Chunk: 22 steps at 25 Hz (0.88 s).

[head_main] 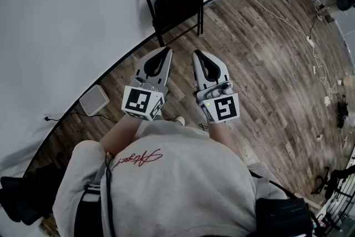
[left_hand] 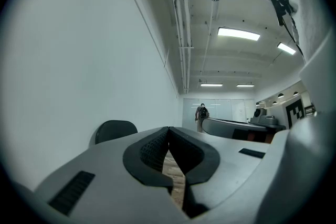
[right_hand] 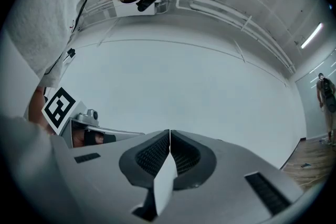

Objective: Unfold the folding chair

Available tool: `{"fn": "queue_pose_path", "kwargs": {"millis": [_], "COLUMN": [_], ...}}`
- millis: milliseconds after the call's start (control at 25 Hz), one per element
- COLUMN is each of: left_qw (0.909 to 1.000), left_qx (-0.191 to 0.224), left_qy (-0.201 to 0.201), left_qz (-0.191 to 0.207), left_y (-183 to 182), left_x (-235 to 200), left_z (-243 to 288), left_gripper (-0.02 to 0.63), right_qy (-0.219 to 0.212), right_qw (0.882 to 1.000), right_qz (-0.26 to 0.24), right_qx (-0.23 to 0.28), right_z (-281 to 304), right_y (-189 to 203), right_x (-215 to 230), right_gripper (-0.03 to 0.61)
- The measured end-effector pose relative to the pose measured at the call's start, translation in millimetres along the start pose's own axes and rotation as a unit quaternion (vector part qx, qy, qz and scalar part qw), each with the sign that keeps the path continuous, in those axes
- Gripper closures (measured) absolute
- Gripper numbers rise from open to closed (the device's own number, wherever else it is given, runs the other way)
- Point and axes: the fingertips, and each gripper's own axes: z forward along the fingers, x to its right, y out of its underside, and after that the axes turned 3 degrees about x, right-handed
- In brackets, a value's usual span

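We held the left gripper (head_main: 166, 51) and the right gripper (head_main: 196, 55) side by side, each with its jaws closed on nothing. The chair (head_main: 176, 0) stood folded and upright against the wall (head_main: 66, 19) at the floor's (head_main: 266, 53) far edge. It was straight ahead of both tips and well apart from them, neither hand clearly nearer.

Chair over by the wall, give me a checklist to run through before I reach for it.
1. Chair folded and leaning on the wall: ok, not yet unfolded.
2. Left gripper open for a grasp: not ok, jaws shut on nothing.
3. Right gripper open for a grasp: not ok, jaws shut on nothing.
4. Floor between grippers and chair free of things: ok, bare wood.
5. Cable apart from the chair: ok, it lies off to the right.
6. Chair's hinges move freely: cannot tell.
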Motion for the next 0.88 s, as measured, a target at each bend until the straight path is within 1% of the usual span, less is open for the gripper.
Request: {"fn": "queue_pose_path", "kwargs": {"millis": [120, 240, 360, 480, 640, 760, 880], "left_qw": [1.0, 0.9999, 0.9995, 0.9983, 0.9967, 0.9955, 0.996], "left_qx": [0.0, -0.001, -0.002, -0.01, -0.023, -0.024, -0.014], "left_qy": [-0.003, -0.01, -0.032, -0.057, -0.078, -0.091, -0.088], "left_qz": [0.001, 0.002, 0.007, 0.001, -0.001, -0.003, -0.009], "left_y": [4, 9, 16, 30, 47, 51, 49], "left_x": [5, 10, 6, -8, -44, -85, -132], "left_z": [6, 11, 13, 20, 42, 72, 110], "left_gripper": [0.598, 0.598, 0.598, 0.598, 0.598, 0.598, 0.597], "right_qy": [0.003, -0.001, -0.012, -0.025, -0.042, -0.053, -0.06], "right_qw": [1.0, 1.0, 1.0, 1.0, 0.999, 0.998, 0.998], "right_qz": [0.004, 0.0, 0.0, 0.0, -0.007, -0.012, -0.024], "right_qx": [0.008, 0.001, -0.007, -0.014, -0.024, -0.019, -0.019], "right_z": [-5, -11, -15, -10, 15, 60, 117], "right_y": [-1, 5, 15, 29, 54, 69, 83], "right_x": [12, 21, 28, 34, 44, 62, 81], "right_gripper": [0.56, 0.561, 0.561, 0.56, 0.561, 0.56, 0.56]}}
